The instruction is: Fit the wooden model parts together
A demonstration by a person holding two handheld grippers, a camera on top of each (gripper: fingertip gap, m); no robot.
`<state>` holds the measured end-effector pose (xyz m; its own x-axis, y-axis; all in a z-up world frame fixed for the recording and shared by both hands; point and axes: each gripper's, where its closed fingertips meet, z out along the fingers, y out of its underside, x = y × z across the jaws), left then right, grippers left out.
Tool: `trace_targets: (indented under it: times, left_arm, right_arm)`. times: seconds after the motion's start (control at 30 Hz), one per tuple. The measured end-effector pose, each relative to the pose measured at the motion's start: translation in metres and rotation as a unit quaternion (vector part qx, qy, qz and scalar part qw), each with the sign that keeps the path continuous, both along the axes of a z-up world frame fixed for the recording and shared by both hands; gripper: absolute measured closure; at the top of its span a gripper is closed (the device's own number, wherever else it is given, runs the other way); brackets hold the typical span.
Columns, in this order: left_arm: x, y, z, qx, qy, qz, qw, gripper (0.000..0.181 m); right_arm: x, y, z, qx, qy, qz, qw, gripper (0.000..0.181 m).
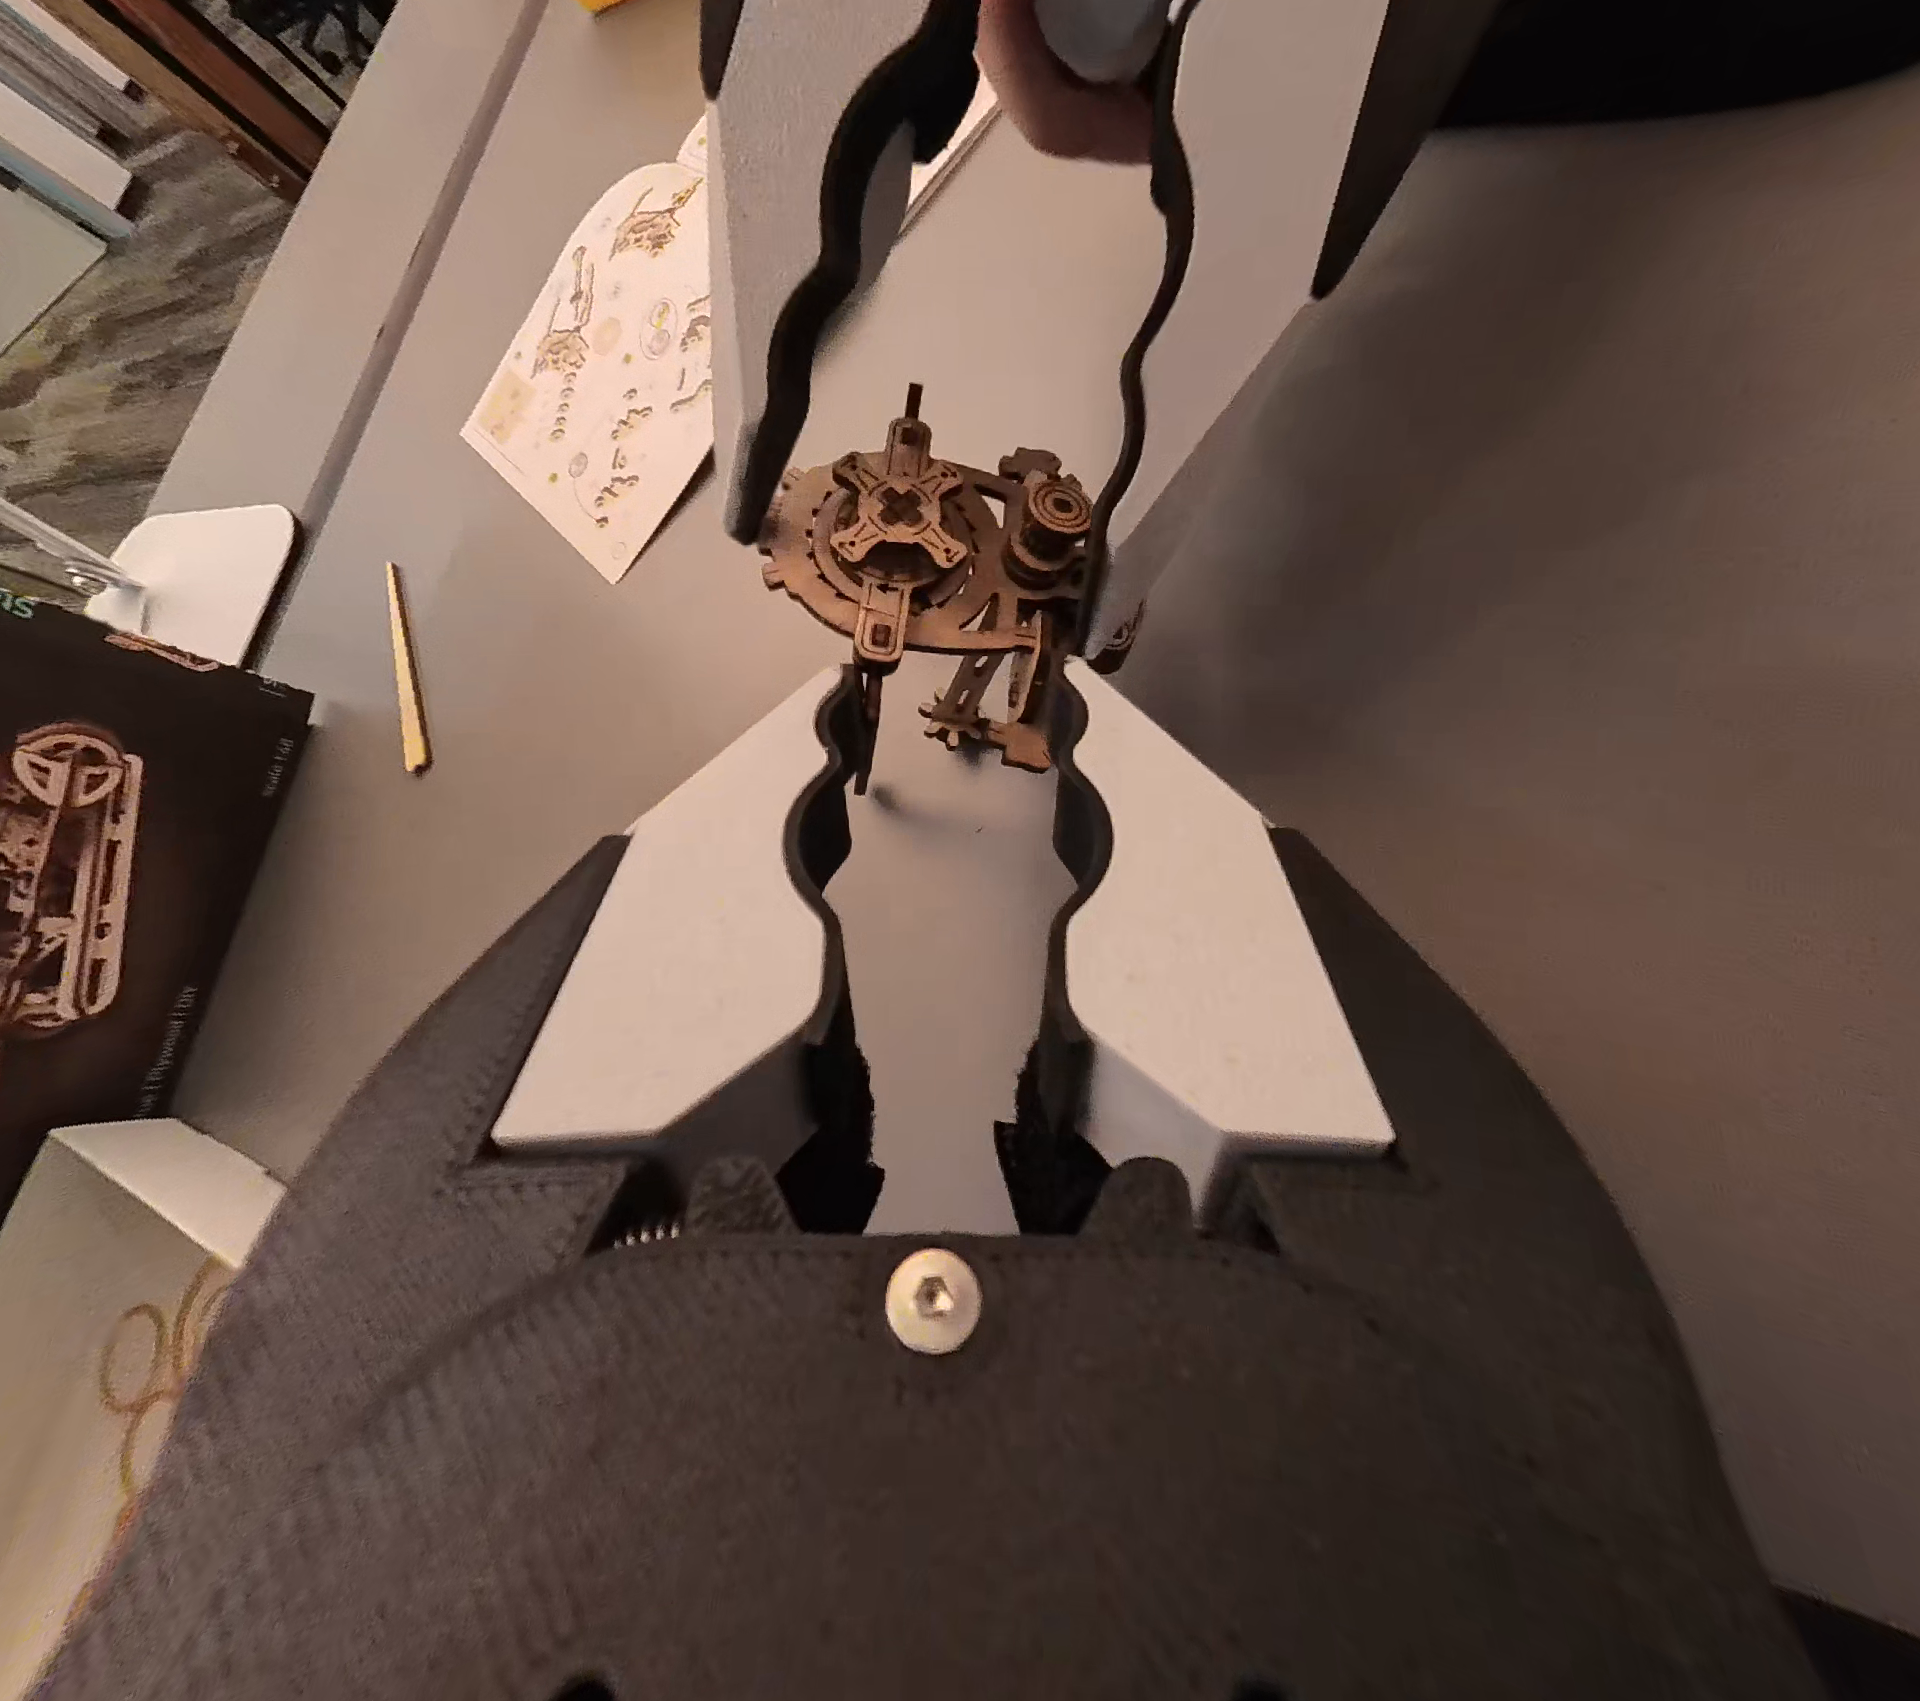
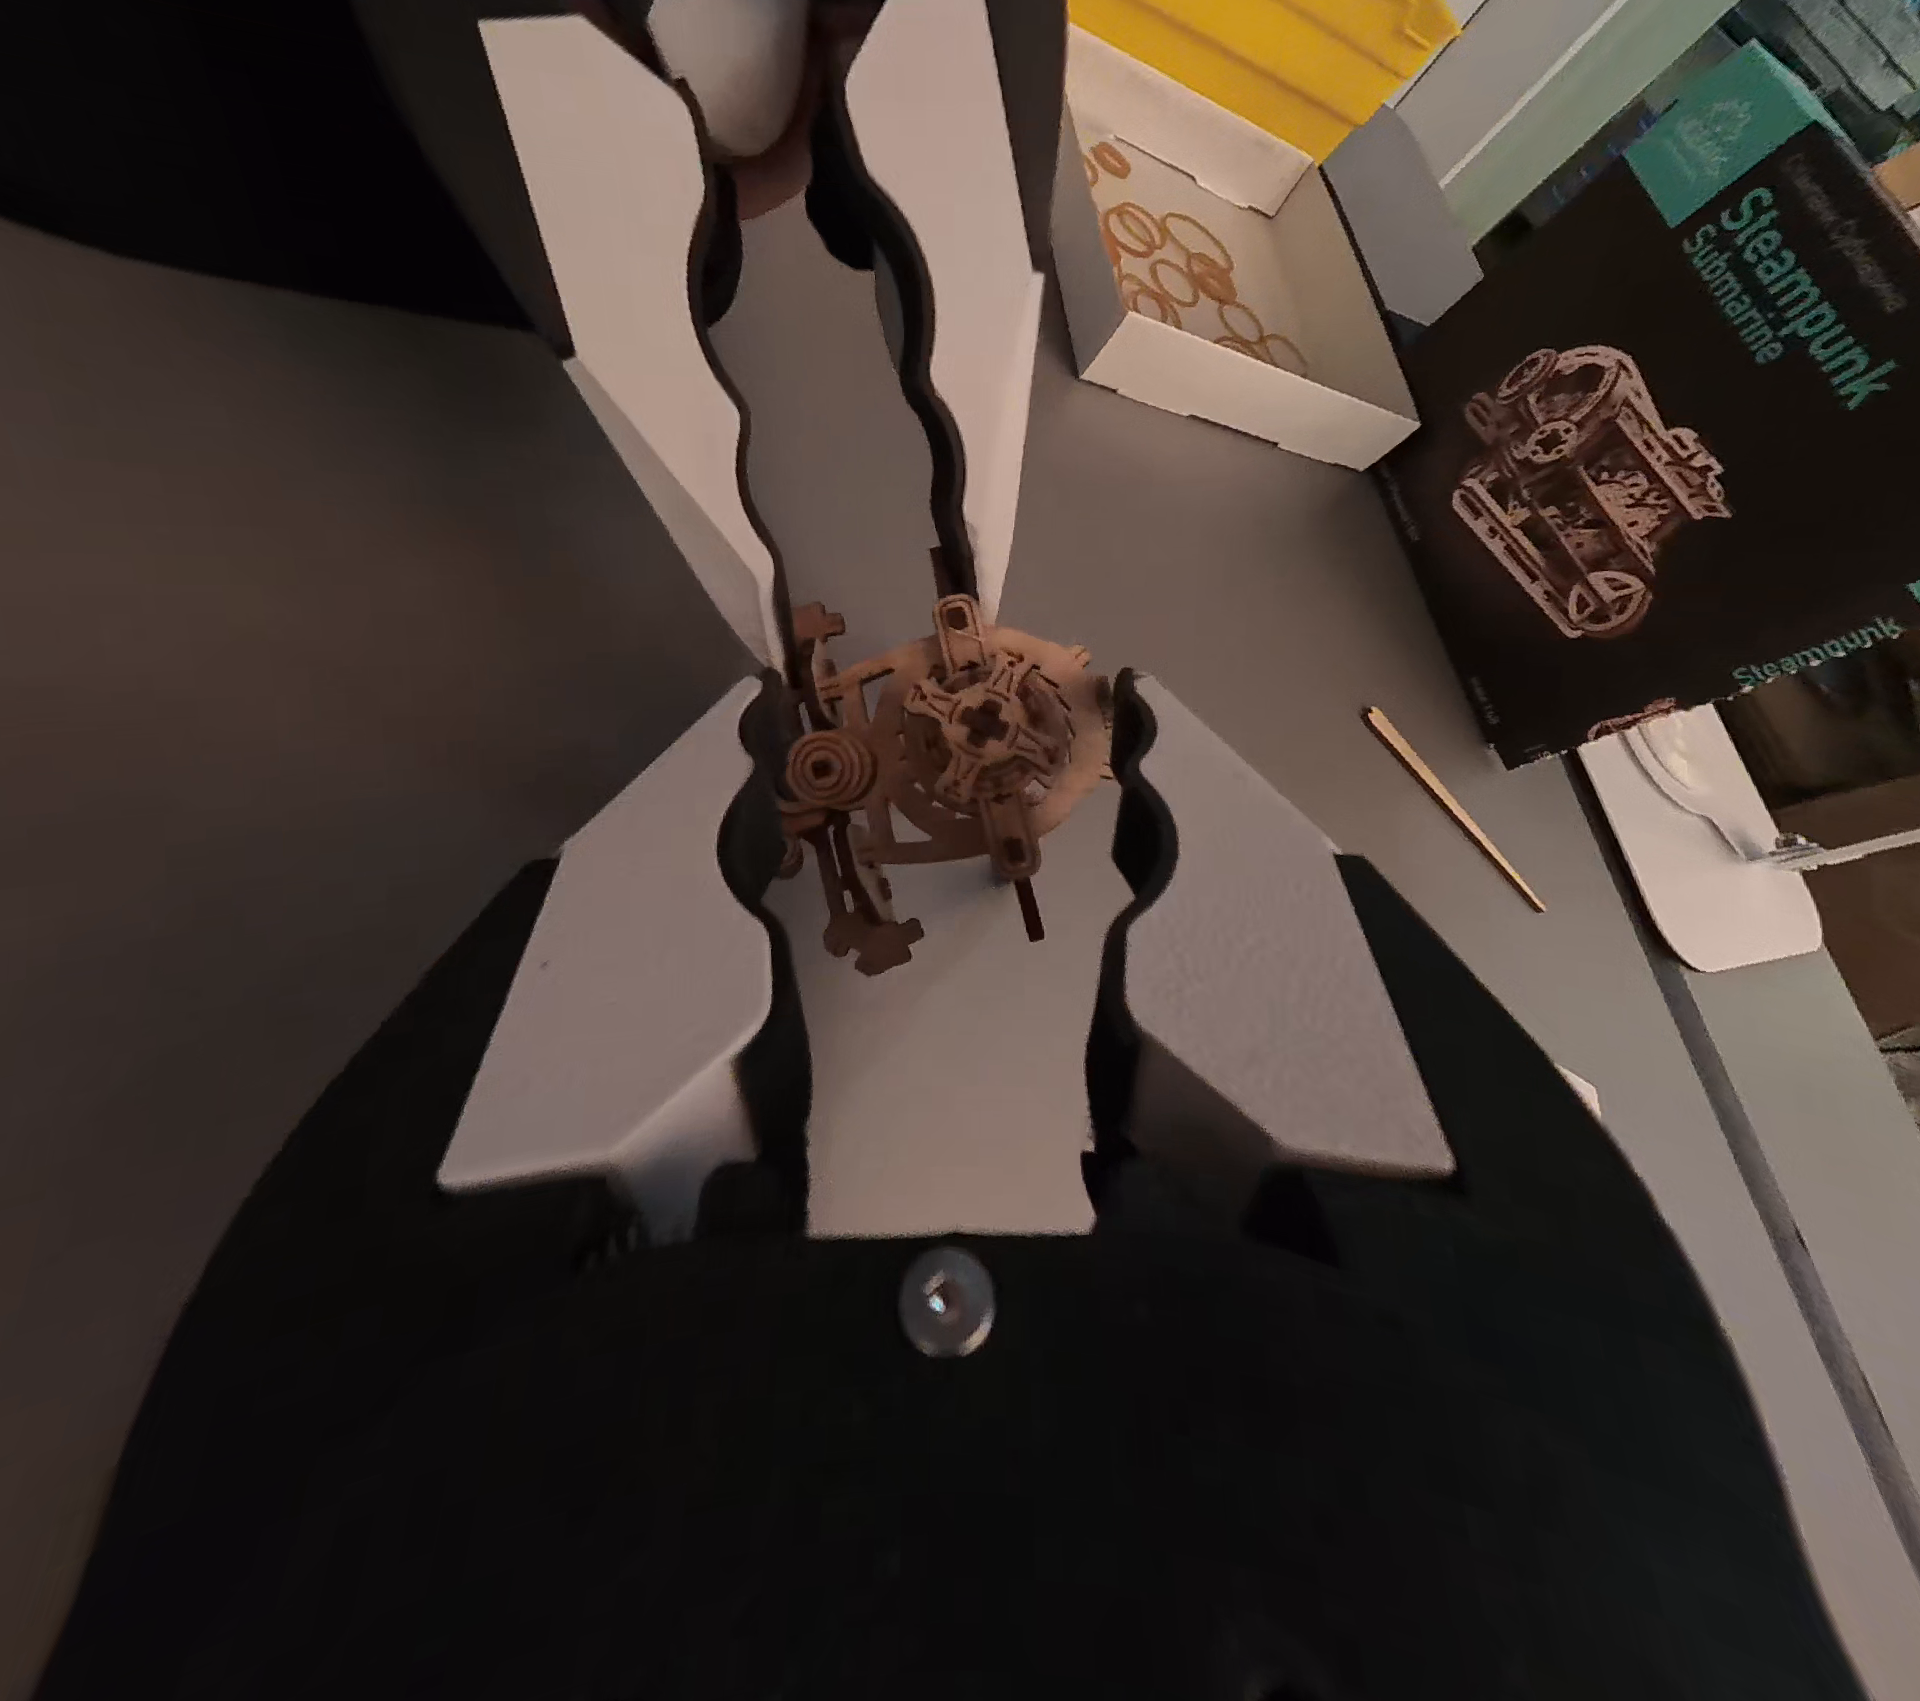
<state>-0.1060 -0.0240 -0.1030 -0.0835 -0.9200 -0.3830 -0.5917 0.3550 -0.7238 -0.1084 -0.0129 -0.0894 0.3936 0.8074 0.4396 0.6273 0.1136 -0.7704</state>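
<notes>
The left gripper (image 1: 956, 695) and the right gripper (image 2: 940, 695) point at each other, tip to tip, each reaching in from the opposite side. In the left wrist view the left gripper's fingers (image 1: 727, 903) stand apart with a clear gap between their wavy black pads. The right gripper comes in from above in that view, its two long fingers (image 1: 769, 280) spread wide — one tip on each side. In the right wrist view its own fingers (image 2: 1247, 924) are likewise parted. Between the far fingers in each view a hand (image 1: 1070, 93) shows partly, holding the handle.
</notes>
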Motion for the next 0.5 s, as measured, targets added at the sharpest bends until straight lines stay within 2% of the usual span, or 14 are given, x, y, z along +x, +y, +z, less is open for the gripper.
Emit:
trace_targets:
  times: [0.1,0.3,0.5]
  left_arm:
    - [-0.0003,-0.0004,0.0010,0.025,0.006,-0.001,1.000,0.148]
    - [-0.0016,-0.0014,-0.0011,0.081,0.032,0.000,0.996,0.148]
    - [-0.0006,0.0007,-0.0019,0.143,0.048,0.013,0.988,0.147]
  right_arm:
    - [0.0007,0.0000,0.0000,-0.007,-0.015,-0.011,1.000,0.120]
    - [0.0026,-0.0009,-0.0068,0.035,-0.114,-0.038,0.992,0.120]
    - [0.0039,0.0030,-0.0079,0.047,-0.132,-0.082,0.987,0.123]
